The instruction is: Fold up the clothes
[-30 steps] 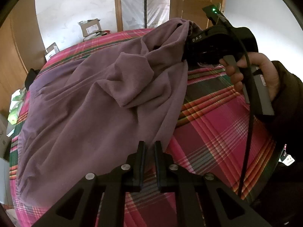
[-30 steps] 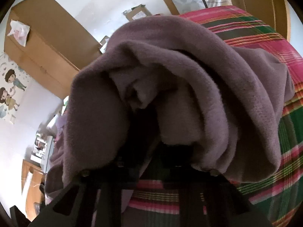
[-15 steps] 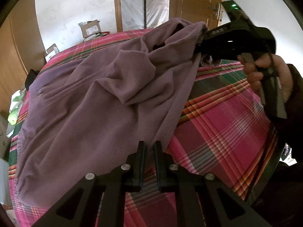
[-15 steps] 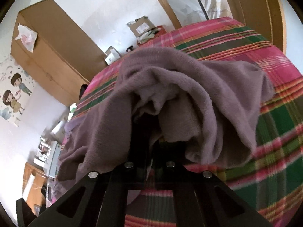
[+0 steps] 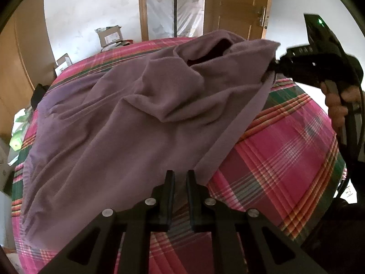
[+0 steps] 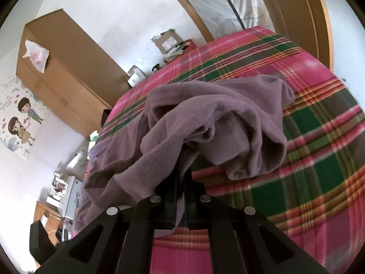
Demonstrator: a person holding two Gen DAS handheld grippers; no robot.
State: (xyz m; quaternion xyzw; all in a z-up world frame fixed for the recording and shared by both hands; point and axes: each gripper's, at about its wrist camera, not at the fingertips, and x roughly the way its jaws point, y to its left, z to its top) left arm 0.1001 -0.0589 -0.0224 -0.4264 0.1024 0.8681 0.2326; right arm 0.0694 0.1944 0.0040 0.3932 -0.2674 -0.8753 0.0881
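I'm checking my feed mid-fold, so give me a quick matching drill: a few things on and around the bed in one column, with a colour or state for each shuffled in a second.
Things:
1. garment
2. bedspread
3. right gripper
4. wardrobe

Descriptions:
A. brown wood
B. pink and green plaid
C. shut on cloth
D. plain purple, rumpled

Pairs: 1-D, 2-B, 3-C, 4-A

A garment [image 5: 127,123] sprawls across the left of the bed [image 5: 285,150], one edge lifted at the right by the right tongs [image 5: 272,65] — boxes [image 5: 109,35] behind, a wardrobe [image 6: 61,73] further left.
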